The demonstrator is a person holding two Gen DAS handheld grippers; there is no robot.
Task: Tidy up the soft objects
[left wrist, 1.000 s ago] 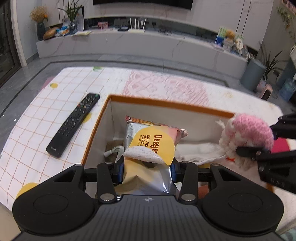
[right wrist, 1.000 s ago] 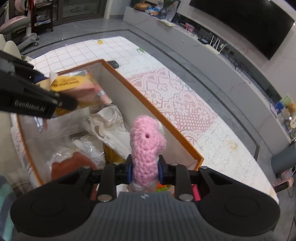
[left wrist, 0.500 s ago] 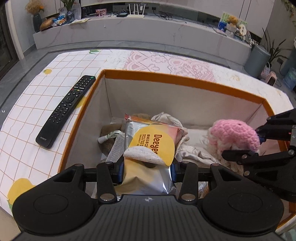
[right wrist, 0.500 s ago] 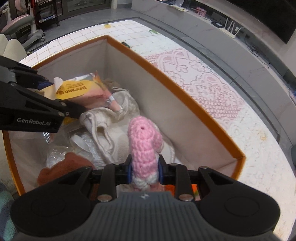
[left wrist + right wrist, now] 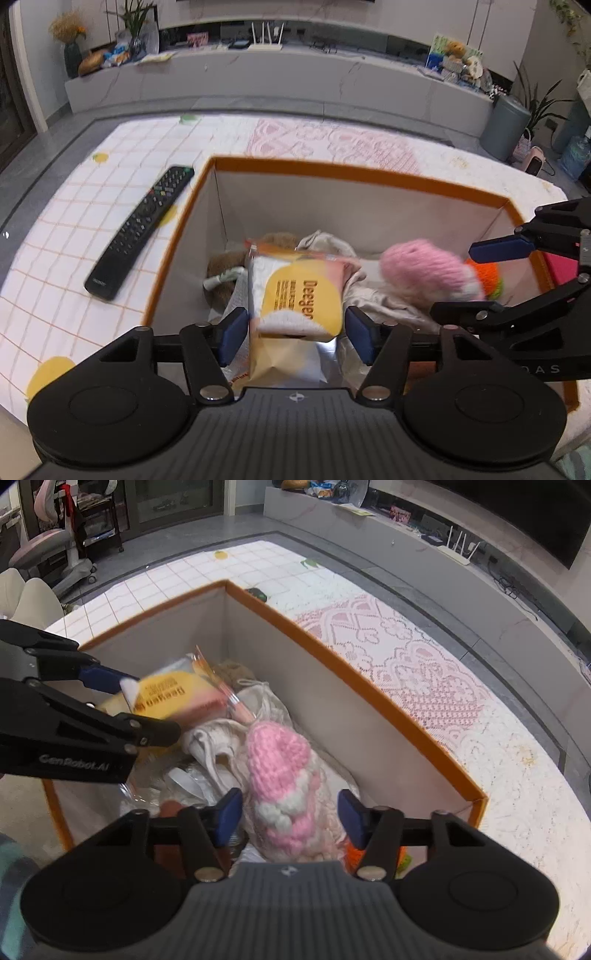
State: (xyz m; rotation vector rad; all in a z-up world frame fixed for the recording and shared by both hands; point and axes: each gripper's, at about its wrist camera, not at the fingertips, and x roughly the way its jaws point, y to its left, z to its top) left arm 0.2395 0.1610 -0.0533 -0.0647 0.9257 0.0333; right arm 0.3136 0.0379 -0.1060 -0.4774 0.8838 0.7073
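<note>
Both grippers over the orange-rimmed box (image 5: 354, 173). Left gripper (image 5: 297, 328) jaws opening – snack packet (image 5: 299, 295) between the pads, gaps either side. Right gripper (image 5: 290, 812) jaws opening too – pink knitted toy (image 5: 280, 775) between them, pads clear of it, lying on the cloth (image 5: 221, 746) inside. Remote (image 5: 142, 229) lies on the table just outside the left wall.

Box (image 5: 354, 173) crowded; table (image 5: 66, 229) left free, remote (image 5: 142, 225) aside
</note>
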